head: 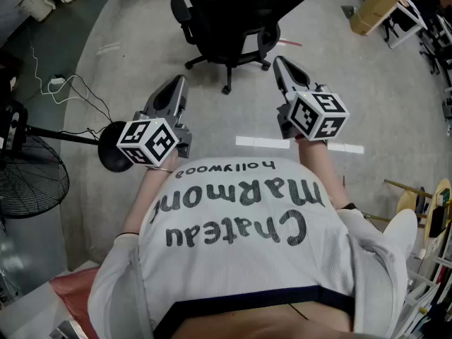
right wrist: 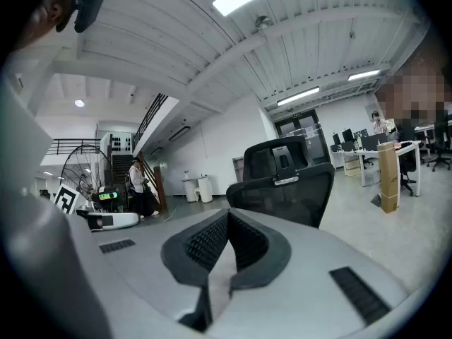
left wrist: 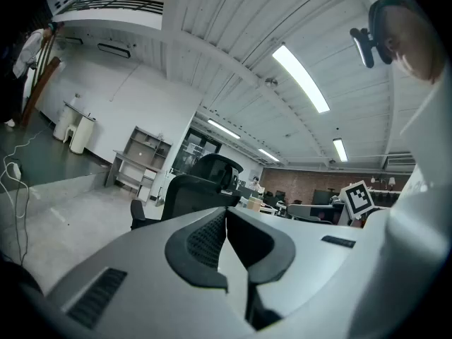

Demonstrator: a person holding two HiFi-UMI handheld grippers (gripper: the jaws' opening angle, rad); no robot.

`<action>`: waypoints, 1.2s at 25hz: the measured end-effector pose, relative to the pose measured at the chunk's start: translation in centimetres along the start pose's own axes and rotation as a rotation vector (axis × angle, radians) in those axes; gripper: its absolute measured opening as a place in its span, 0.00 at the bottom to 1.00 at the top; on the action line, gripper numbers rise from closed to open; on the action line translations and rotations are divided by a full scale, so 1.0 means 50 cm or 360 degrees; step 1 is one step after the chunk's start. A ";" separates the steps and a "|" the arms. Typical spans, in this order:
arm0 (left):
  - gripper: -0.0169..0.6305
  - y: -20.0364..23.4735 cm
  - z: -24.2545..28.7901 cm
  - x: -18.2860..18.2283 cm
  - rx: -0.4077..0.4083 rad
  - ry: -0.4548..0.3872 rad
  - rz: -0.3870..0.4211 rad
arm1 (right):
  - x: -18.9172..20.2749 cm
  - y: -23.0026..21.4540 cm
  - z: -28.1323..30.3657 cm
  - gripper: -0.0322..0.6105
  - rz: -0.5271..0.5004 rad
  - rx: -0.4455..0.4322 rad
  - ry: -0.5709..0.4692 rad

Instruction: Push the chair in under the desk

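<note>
The black office chair [head: 233, 20] stands on the grey concrete floor [head: 141, 41], out in the open ahead of the person. Its backrest is turned toward them and its star base with castors shows underneath. Both hand-held grippers are held out in front of the person's white T-shirt [head: 240, 260], pointing roughly level toward the chair but well apart from it; neither touches it.

The left hand-held gripper [head: 181, 80] has its jaws closed together with nothing between them. Its own view shows the dark ribbed pads meeting, with the chair beyond the tips. The right hand-held gripper [head: 278, 61] is likewise closed and empty, and in its view the chair's mesh back and headrest sit just past the pads.

On the person's left stands a floor fan [head: 32, 179], and a white cable [head: 70, 87] trails over the floor near it. Far off to the right, a tall cardboard box [head: 374, 6] stands by white furniture.
</note>
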State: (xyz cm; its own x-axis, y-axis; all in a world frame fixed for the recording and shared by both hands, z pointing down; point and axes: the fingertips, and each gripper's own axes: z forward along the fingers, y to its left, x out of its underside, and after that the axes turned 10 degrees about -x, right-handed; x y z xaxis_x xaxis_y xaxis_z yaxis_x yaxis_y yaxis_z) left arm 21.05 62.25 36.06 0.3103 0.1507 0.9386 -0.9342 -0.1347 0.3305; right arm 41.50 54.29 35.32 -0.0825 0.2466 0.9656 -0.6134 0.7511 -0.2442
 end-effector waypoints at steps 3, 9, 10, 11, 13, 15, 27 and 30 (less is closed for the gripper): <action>0.05 -0.006 0.004 0.009 -0.0006 0.0004 -0.0001 | 0.008 -0.011 -0.006 0.06 0.0008 0.0000 0.0006; 0.05 -0.016 0.029 0.020 -0.0023 0.0013 0.0000 | 0.015 -0.044 -0.005 0.06 0.0022 -0.0006 0.0026; 0.05 -0.018 0.033 0.022 -0.0028 0.0014 -0.0001 | 0.016 -0.051 -0.005 0.06 0.0026 -0.0008 0.0028; 0.05 -0.021 0.038 0.023 -0.0032 0.0014 -0.0002 | 0.015 -0.058 -0.005 0.06 0.0028 -0.0011 0.0030; 0.05 -0.028 0.048 0.024 -0.0043 0.0008 -0.0007 | 0.012 -0.073 -0.007 0.06 0.0029 -0.0020 0.0033; 0.05 -0.039 0.060 0.024 -0.0044 -0.0007 -0.0011 | 0.008 -0.089 -0.012 0.06 0.0026 -0.0031 0.0039; 0.05 -0.144 0.134 0.110 -0.0044 -0.0015 0.0016 | 0.029 -0.260 -0.082 0.06 0.0007 -0.0107 0.0154; 0.05 -0.146 0.153 0.119 -0.0116 -0.0020 0.0030 | 0.058 -0.306 -0.084 0.06 0.0107 -0.0098 0.0184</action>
State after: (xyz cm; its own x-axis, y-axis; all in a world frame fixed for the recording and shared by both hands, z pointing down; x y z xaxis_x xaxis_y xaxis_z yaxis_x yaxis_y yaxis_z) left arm 31.04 56.63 40.01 0.2941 0.1366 0.9460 -0.9502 -0.0655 0.3048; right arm 53.94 46.08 41.48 -0.0287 0.3639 0.9310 -0.5596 0.7659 -0.3166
